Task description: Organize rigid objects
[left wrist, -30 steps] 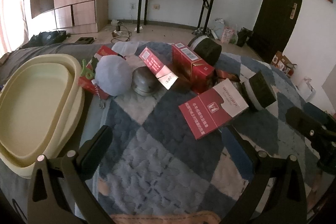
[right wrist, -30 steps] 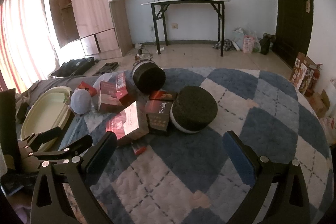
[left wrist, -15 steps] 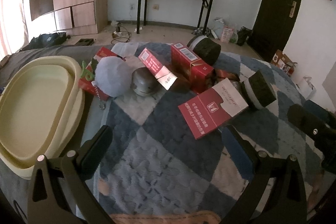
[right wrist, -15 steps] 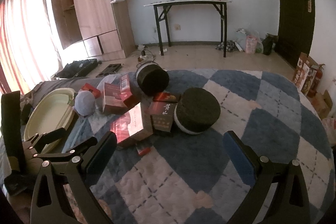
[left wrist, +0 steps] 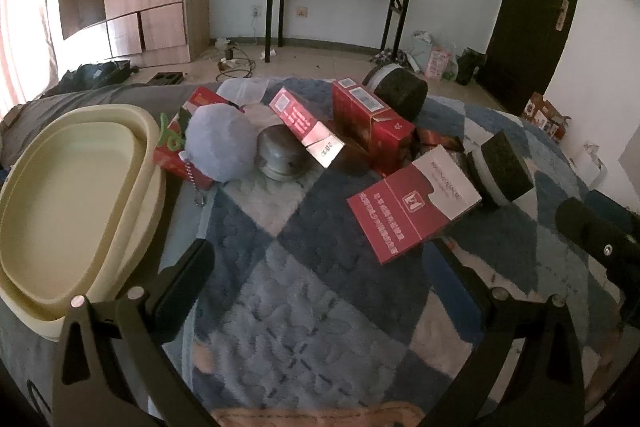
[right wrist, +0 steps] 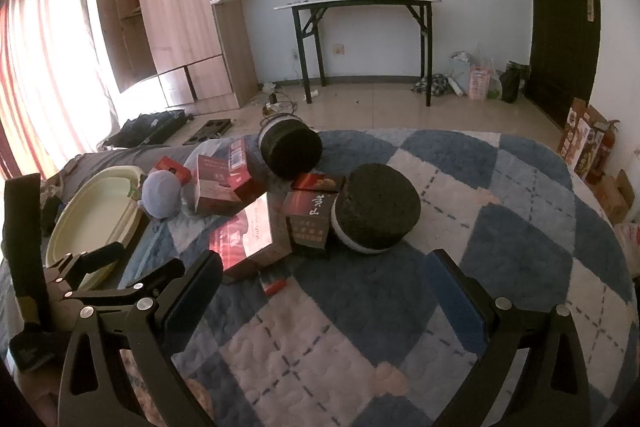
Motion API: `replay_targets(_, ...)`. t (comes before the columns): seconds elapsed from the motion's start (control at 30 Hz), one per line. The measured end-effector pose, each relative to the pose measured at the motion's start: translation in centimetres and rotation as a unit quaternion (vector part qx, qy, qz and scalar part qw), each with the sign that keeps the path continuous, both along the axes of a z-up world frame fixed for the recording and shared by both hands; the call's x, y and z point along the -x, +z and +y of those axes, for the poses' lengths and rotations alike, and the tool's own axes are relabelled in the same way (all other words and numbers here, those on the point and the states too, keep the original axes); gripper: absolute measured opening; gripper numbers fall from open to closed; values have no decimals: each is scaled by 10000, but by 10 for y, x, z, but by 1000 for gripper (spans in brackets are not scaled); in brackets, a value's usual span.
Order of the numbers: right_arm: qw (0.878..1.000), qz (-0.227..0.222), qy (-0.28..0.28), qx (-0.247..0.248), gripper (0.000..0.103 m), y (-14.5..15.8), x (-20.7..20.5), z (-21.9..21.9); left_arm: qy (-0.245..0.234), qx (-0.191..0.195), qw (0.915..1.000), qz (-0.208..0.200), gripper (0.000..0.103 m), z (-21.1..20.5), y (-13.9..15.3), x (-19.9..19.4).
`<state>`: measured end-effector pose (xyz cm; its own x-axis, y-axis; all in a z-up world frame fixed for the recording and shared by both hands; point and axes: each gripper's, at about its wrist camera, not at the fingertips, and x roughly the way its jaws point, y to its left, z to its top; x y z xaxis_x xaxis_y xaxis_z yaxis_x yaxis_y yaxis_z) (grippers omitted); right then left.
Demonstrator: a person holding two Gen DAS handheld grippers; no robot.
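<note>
Several red boxes lie in a heap on a blue checked blanket, one large red-and-white box nearest. With them are two dark round tins, a grey plush ball and a metal lid. A cream tray lies at the left, empty. My left gripper is open and empty above the blanket, short of the heap. My right gripper is open and empty, in front of a dark box and the near tin. The left gripper also shows in the right wrist view.
A small red item lies on the blanket by the right gripper. A folding table, a wooden wardrobe and a dark door stand behind. Bags and cartons sit on the floor at the right.
Both grippers have drifted slightly; the scene has shifted a little in each view. Nothing was taken hold of or moved.
</note>
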<state>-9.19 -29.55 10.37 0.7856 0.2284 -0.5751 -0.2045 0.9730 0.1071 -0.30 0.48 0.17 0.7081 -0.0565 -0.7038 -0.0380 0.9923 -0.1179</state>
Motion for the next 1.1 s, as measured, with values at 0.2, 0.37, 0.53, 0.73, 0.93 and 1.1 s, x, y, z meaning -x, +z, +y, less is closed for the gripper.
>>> replay_targets(0.2, 10000, 43, 15, -2, 103, 0, 0, 0, 9, -36, 10000, 33, 103, 0, -1, -1)
replay_targets(0.37, 10000, 34, 18, -23, 103, 0, 0, -1, 10, -55, 10000, 21, 103, -1, -2, -2)
replay_targets(0.53, 10000, 41, 26, -11, 103, 1, 1, 0, 8, -74, 10000, 25, 103, -1, -2, -3)
replay_targets(0.73, 10000, 73, 46, 11, 103, 1, 0, 1, 3, -76, 10000, -11, 103, -1, -2, -3)
replay_targets(0.93, 9999, 78, 75, 18, 103, 0, -1, 2, 8, -115, 9999, -13, 103, -1, -3, -3)
replay_targets(1.1, 9999, 79, 73, 20, 103, 0, -2, 2, 9, -126, 9999, -18, 103, 1, -3, -1)
